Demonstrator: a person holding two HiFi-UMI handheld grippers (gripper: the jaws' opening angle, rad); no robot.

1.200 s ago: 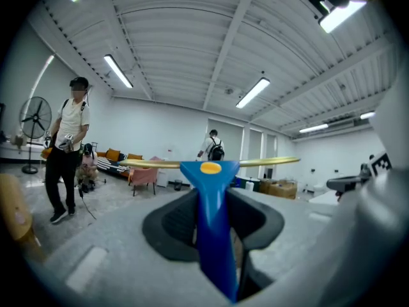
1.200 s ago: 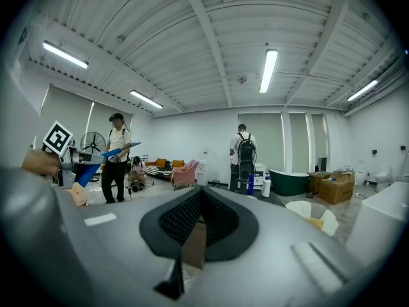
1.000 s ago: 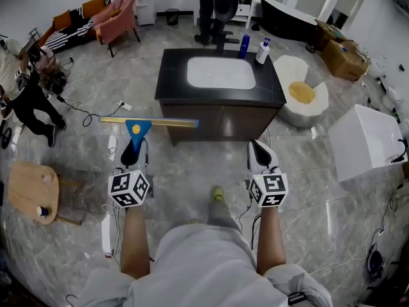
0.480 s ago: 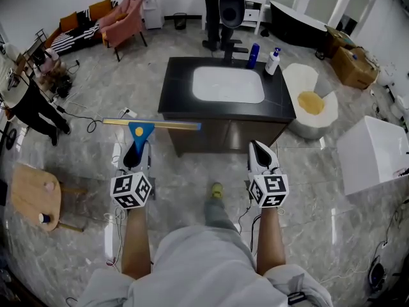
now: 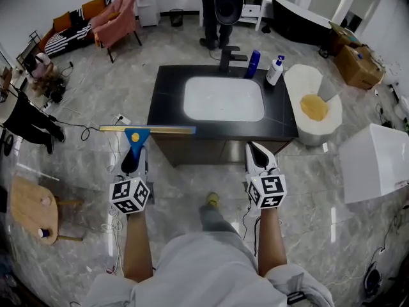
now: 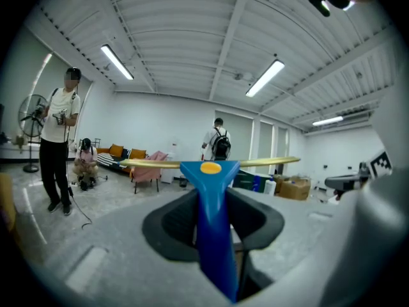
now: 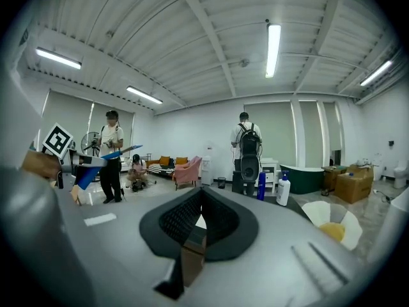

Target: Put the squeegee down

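2 jaws of the left gripper (image 5: 131,157) clamp the squeegee (image 5: 136,135) handle, blade beyond.

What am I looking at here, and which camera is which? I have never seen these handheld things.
No robot here: a person holds handheld tongs in each hand, each topped by a marker cube. The overhead picture comes from a camera on the person's head, looking down. The other two come from cameras riding on each pair of tongs, looking along the jaws. The left tongs grip a blue-handled squeegee with its yellow blade crosswise. The right tongs are closed and empty. Ahead stands a black counter with a white basin, a blue bottle and a white pump bottle. The squeegee is not yet put down.
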